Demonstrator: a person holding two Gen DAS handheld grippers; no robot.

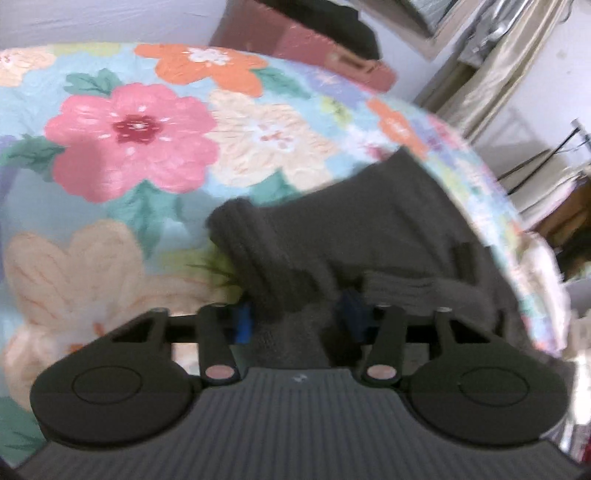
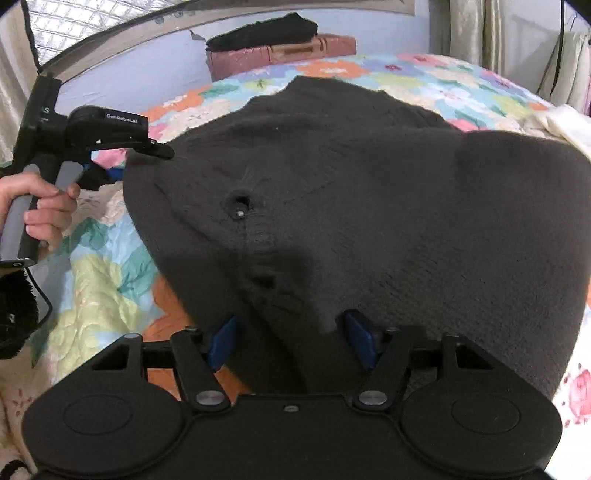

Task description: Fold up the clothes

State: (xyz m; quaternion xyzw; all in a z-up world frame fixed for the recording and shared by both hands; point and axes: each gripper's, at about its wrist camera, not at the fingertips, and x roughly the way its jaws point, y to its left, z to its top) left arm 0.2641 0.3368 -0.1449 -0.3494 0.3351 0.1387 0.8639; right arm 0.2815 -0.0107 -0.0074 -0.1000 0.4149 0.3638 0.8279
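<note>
A dark grey knitted sweater (image 2: 351,192) lies spread on the floral quilt (image 2: 99,291), a small hole with a white speck near its middle. In the left wrist view the sweater (image 1: 388,236) bunches up at my fingers. My left gripper (image 1: 295,321) is shut on a fold of its edge; it also shows in the right wrist view (image 2: 114,162), held by a hand at the sweater's left edge. My right gripper (image 2: 291,339) has its blue pads either side of the sweater's near edge, with fabric between them.
The floral quilt (image 1: 129,147) covers the bed. A reddish-brown case (image 2: 280,55) with dark folded cloth (image 2: 266,31) on top stands at the far edge by the wall. Curtains (image 1: 491,77) hang to the right. A cream cloth (image 2: 565,125) lies at the far right.
</note>
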